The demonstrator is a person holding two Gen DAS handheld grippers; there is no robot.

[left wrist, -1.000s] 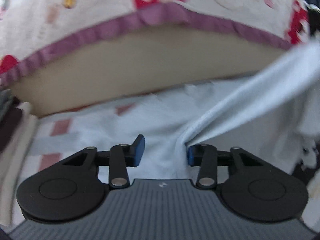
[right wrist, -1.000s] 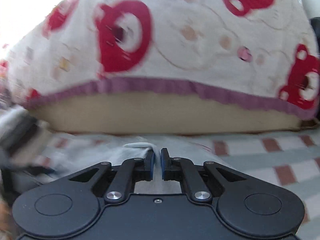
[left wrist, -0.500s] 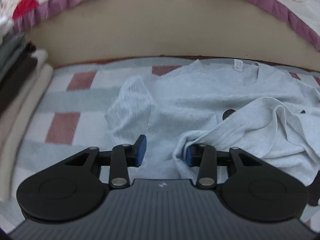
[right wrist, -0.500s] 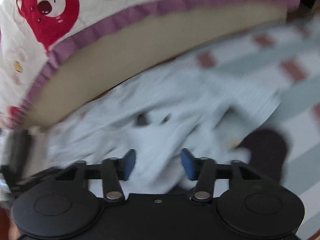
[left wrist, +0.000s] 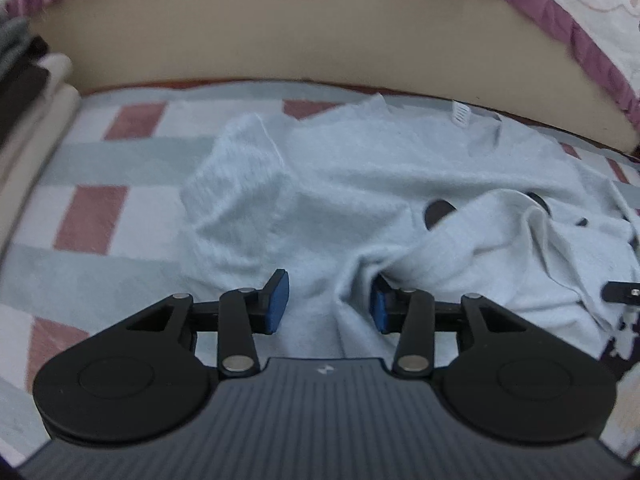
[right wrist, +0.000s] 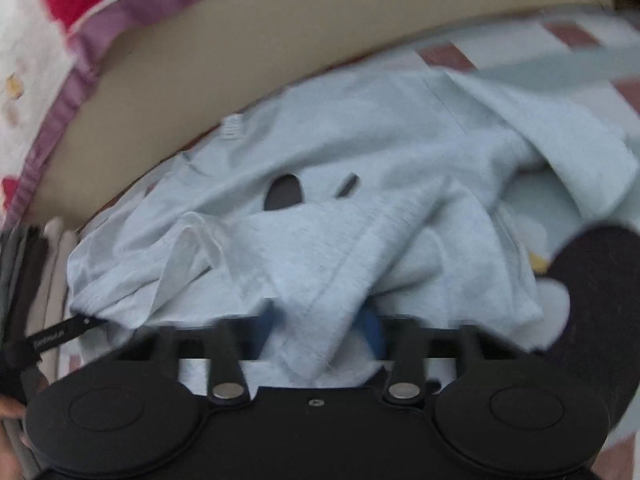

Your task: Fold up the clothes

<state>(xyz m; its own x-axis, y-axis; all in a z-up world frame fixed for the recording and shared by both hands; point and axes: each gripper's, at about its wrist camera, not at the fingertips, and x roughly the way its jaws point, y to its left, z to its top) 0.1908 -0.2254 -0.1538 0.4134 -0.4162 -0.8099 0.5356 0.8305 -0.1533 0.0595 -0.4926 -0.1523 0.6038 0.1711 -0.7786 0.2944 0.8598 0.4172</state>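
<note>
The grey T-shirt (left wrist: 360, 184) lies crumpled on the checked blanket (left wrist: 100, 208), nothing folded yet. The left gripper (left wrist: 324, 304) is closing on a fold; the right gripper (right wrist: 320, 332) pinches bunched fabric.

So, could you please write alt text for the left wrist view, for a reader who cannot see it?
A crumpled light grey T-shirt lies on a checked bedsheet, neck label at the far edge. The left gripper is closing, a raised fold of the shirt between its blue pads. Folded clothes are stacked at left.
</note>
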